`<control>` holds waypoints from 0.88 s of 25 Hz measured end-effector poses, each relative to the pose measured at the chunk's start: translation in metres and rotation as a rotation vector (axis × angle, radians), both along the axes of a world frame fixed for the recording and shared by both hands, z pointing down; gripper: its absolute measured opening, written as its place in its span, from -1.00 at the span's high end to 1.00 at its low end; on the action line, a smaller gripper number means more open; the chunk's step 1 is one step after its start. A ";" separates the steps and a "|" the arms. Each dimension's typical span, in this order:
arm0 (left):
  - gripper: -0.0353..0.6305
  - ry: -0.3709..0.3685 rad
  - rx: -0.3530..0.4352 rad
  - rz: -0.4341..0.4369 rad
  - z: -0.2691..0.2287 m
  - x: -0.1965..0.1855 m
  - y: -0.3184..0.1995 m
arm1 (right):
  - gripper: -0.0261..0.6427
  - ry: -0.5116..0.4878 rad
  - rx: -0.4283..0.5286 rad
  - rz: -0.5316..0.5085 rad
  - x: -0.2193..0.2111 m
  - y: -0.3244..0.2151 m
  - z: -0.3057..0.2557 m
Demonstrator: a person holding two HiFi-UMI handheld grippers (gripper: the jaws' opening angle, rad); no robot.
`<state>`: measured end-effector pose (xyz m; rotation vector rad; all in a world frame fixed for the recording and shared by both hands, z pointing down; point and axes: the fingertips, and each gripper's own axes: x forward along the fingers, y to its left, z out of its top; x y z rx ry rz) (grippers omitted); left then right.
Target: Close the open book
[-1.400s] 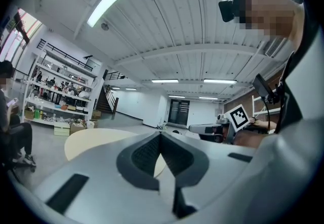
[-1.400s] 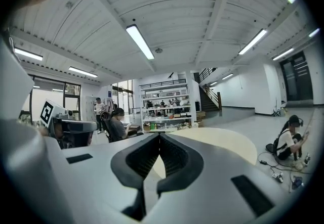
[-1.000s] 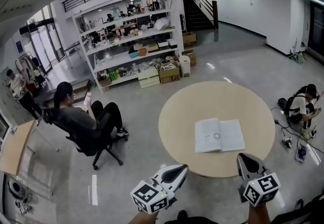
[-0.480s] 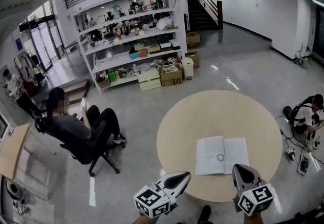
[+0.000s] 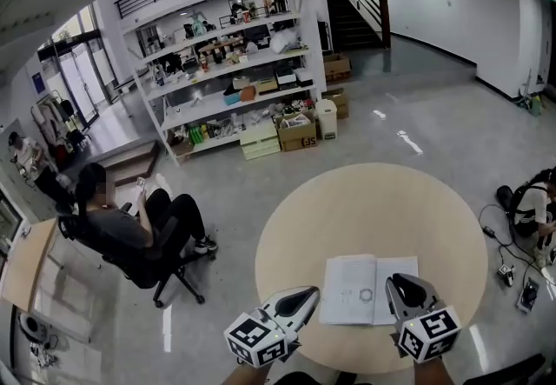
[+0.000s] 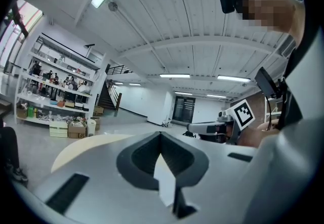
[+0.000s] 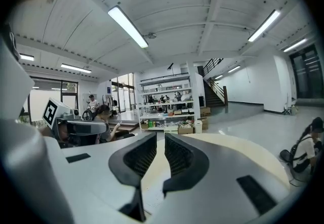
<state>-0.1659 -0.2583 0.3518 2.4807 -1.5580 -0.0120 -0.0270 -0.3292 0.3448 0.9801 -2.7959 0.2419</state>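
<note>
the open book (image 5: 365, 289) is laid flat, pages up, close to the near edge of the round counter (image 5: 373, 201), so both halves can be reached from the person's side. the left gripper (image 5: 309, 293) is held over that edge, just beside the book's left page. its jaws are brought together with nothing between them, which is judged to suit steadying or nudging rather than pinching. the right gripper (image 5: 400, 281) is held above the right page. its jaws have just been opening, and a narrow gap is seen between them with nothing caught in it. this is judged a readying for a page edge or cover to be taken, so that one half can be folded over the other. both are pointed nearly level, which suits a thin edge being slipped under. no contact with the book can be made out.
</note>
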 end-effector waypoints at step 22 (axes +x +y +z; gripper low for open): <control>0.93 0.059 -0.548 -0.059 0.238 -0.070 -0.018 | 0.22 0.481 -0.441 -0.072 -0.128 0.010 0.271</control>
